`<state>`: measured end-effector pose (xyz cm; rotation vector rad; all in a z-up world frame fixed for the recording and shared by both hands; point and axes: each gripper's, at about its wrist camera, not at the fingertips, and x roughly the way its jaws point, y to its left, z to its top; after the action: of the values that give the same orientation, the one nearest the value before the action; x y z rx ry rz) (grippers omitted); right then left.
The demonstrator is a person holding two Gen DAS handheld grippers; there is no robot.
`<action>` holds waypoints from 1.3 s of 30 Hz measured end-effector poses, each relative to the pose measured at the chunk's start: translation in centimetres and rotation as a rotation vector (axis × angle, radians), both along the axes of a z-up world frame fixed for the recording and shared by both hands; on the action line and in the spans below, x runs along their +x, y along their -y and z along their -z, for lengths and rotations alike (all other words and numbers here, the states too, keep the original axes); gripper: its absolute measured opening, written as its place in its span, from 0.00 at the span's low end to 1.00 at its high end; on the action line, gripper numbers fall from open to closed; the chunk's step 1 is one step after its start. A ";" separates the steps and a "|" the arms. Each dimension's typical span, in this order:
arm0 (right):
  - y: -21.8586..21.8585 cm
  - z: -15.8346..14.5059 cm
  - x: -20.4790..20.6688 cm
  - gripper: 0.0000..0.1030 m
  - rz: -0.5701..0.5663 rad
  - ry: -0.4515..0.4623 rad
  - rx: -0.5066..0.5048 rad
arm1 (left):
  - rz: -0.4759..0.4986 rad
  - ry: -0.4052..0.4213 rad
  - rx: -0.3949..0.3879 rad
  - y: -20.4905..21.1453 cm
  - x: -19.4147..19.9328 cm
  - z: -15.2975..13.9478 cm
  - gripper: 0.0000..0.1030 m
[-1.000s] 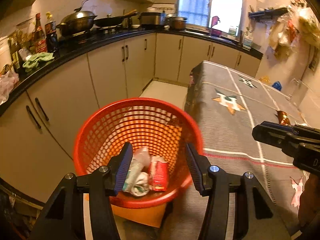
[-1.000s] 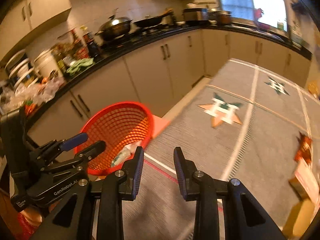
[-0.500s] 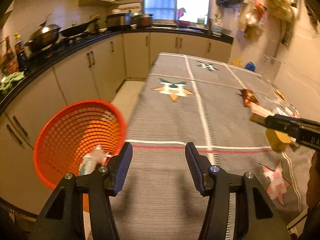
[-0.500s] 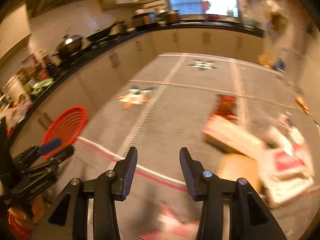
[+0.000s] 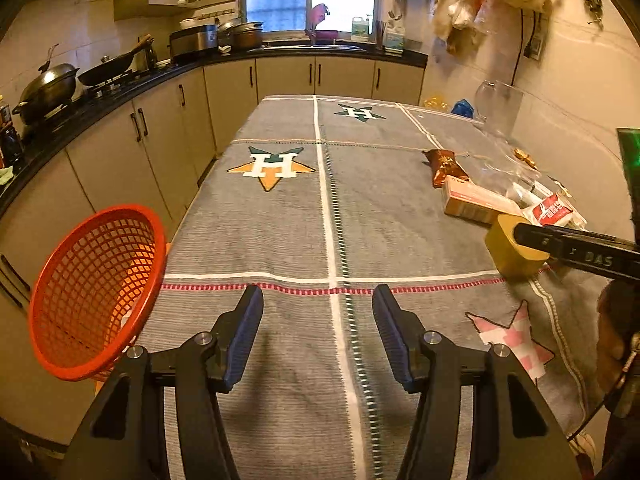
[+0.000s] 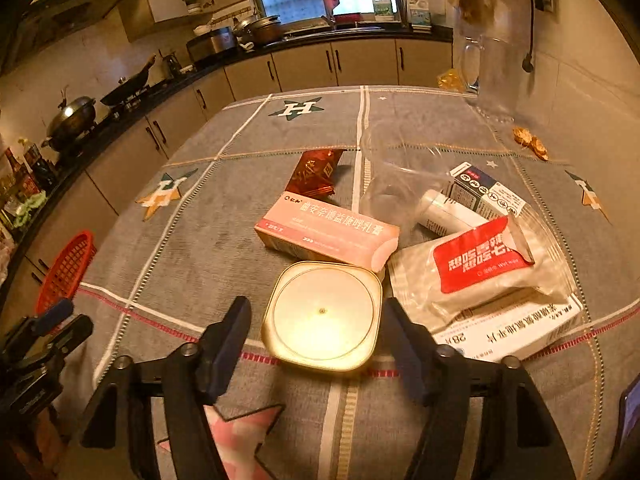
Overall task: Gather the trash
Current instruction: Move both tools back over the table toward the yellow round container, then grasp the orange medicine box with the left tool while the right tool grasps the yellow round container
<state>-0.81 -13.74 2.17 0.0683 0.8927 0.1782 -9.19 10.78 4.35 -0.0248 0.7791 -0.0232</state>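
Grey star-patterned tablecloth [image 5: 280,232] is stretching through the kitchen, an orange basket [image 5: 92,292] hanging off its left edge. Left gripper [image 5: 318,332] is hovering over bare cloth, jaws spread. Right gripper [image 6: 318,344] is straddling a gold tin [image 6: 322,316], jaws spread beside a pink box [image 6: 328,230].

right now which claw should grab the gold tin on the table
Right. The right claw is open with the gold tin between its fingers. The left claw hangs open over bare tablecloth, near the red basket.

Pink box [image 6: 326,231] just behind tin [image 6: 322,316]
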 end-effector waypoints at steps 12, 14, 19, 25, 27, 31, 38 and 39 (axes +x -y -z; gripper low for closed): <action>-0.5 1.4 0.4 0.70 -0.011 -0.021 -0.040 | 0.027 -0.013 0.008 1.0 0.4 0.5 0.56; -0.4 1.4 0.3 0.70 -0.017 -0.020 -0.032 | 0.029 -0.016 0.011 1.2 0.4 0.5 0.57; 0.1 0.8 -0.7 0.70 -0.048 -0.013 0.016 | 0.055 -0.033 0.003 2.1 1.3 0.3 0.57; 1.6 -0.5 -2.2 0.70 -0.049 0.022 0.063 | 0.140 -0.062 -0.005 5.0 4.1 -0.9 0.57; 2.3 -0.8 -2.5 0.70 -0.041 0.030 0.076 | 0.172 -0.072 -0.024 6.0 5.6 -1.5 0.57; 4.3 -1.0 -3.1 0.70 -0.019 0.035 0.112 | 0.234 -0.143 -0.096 8.0 10.4 -2.0 0.57; 6.7 -0.8 -3.3 0.70 0.003 0.034 0.174 | 0.288 -0.245 -0.195 11.1 18.3 0.1 0.57; 6.8 -0.9 -3.3 0.70 0.003 0.034 0.178 | 0.299 -0.258 -0.206 11.6 19.2 0.6 0.57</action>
<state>-4.15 -20.58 3.04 0.2313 0.8408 0.2548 10.02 -0.80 3.75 -0.1083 1.0303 -0.3900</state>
